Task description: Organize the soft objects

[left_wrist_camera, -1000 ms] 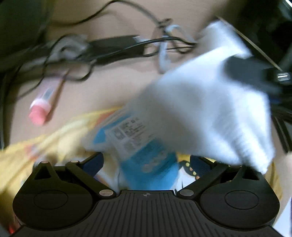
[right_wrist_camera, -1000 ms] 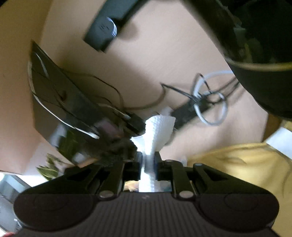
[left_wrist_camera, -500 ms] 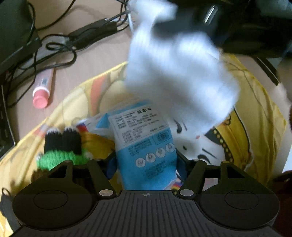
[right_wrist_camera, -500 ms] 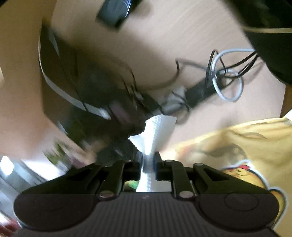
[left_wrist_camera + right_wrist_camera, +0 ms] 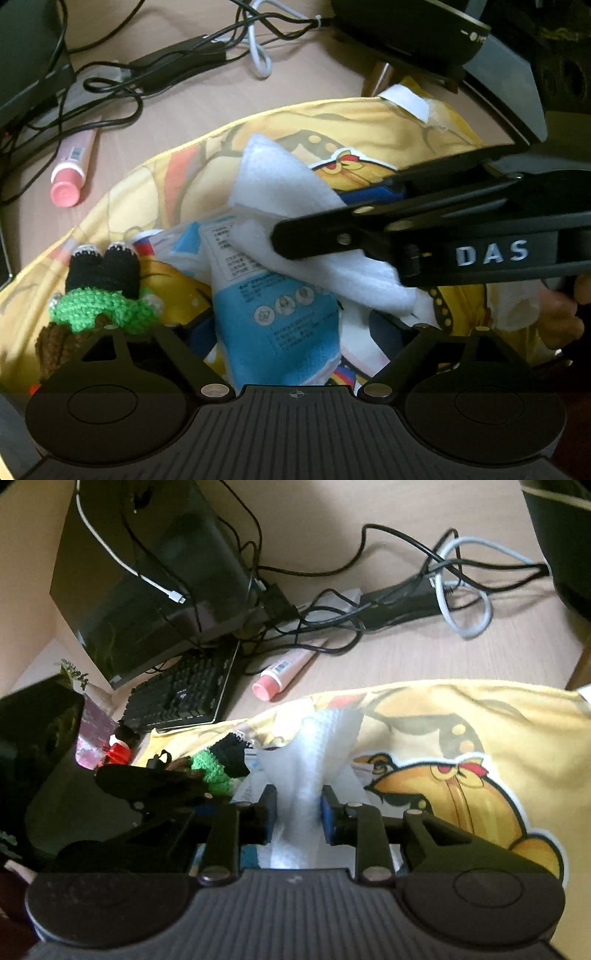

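Observation:
A yellow cartoon-print cushion (image 5: 177, 177) (image 5: 480, 720) lies on the desk. On it are a blue and white tissue packet (image 5: 280, 306), a green and black crochet toy (image 5: 103, 302) (image 5: 210, 768) and a white cloth (image 5: 288, 177) (image 5: 325, 731). My right gripper (image 5: 297, 808) is shut on the cloth, which bunches between its blue pads. In the left wrist view the right gripper (image 5: 328, 210) reaches in from the right and rests the cloth on the packet. My left gripper (image 5: 291, 328) is open, its fingers standing either side of the packet with a gap on the right.
A pink tube (image 5: 74, 162) (image 5: 284, 668) lies on the desk past the cushion. Tangled cables (image 5: 177, 62) (image 5: 406, 590) and a power strip run behind it. A keyboard (image 5: 181, 694) and a dark monitor (image 5: 155, 572) stand at the left. A hand (image 5: 557, 314) holds the right gripper.
The right gripper came down from above the desk and brought the white cloth onto the cushion and the packet. Its pads stand slightly wider than before. The left view now takes in more of the cushion.

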Tool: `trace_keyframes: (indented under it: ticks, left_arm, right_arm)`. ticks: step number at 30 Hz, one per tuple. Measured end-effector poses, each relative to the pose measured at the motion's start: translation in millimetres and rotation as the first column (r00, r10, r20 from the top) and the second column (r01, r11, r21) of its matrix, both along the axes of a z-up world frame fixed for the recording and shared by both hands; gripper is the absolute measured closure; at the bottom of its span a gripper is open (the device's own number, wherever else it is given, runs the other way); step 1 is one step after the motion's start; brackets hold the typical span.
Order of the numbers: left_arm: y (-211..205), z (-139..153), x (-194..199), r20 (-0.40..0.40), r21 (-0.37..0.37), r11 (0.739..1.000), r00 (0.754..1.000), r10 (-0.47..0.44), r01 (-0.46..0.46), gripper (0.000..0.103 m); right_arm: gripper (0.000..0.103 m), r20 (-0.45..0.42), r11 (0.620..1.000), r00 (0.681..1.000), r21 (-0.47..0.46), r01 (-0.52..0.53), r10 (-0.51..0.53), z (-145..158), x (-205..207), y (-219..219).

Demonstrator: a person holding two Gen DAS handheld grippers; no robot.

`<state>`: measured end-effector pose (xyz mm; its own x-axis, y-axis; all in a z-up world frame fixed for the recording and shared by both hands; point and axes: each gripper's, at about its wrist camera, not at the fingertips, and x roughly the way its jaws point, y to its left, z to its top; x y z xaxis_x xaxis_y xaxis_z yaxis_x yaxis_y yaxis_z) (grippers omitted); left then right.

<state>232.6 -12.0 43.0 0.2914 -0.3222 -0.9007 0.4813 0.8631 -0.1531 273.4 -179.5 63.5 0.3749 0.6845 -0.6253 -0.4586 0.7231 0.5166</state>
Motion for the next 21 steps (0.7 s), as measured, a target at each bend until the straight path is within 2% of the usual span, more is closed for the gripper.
trace_keyframes:
  ticks: [2,4,7,11,12,14,16,18,21]
  left_arm:
    - [6,3,-2,-0.002,-0.035,0.999,1.0,0.02,-0.02,0.013]
    - [16,9,-6,-0.007,-0.085,0.995,0.998,0.058,-0.059,0.011]
    - [23,15,-14,-0.011,-0.129,0.989,0.997,0.077,-0.077,0.009]
    - [14,10,-19,-0.003,-0.084,0.995,0.998,0.059,-0.059,0.009]
    - [11,8,-19,-0.002,-0.074,0.996,0.998,0.058,-0.058,0.009]
    - [8,6,-20,-0.002,-0.074,0.995,0.998,0.06,-0.06,0.009]
    - [7,5,-21,-0.006,-0.088,0.994,0.998,0.063,-0.063,0.009]
    - [8,5,-22,-0.009,-0.097,0.993,0.998,0.063,-0.063,0.009]
    - [12,8,-23,-0.016,-0.107,0.992,0.998,0.061,-0.062,0.009]
  right_arm:
    - [0.093,-0.01,1.0,1.0,0.005,0.014,-0.014,4,1,-4]
    - [0.093,-0.023,0.999,0.999,0.032,0.039,-0.038,9,3,-9]
    - [0.093,-0.127,0.975,0.991,0.216,0.058,-0.031,16,13,-17]
    - [0.093,-0.233,0.911,0.972,0.406,0.067,0.032,11,30,-8]
    - [0.093,-0.183,0.944,0.983,0.326,0.054,0.007,12,29,-2]
    - [0.093,-0.055,0.993,0.998,0.108,0.044,-0.038,12,21,9]
    - [0.092,0.023,0.998,0.999,-0.044,0.044,-0.043,8,13,12]
    - [0.091,0.065,0.992,0.996,-0.103,0.07,-0.064,4,7,5]
    - [0.091,0.048,0.981,0.992,-0.156,0.119,-0.113,-4,9,-8]
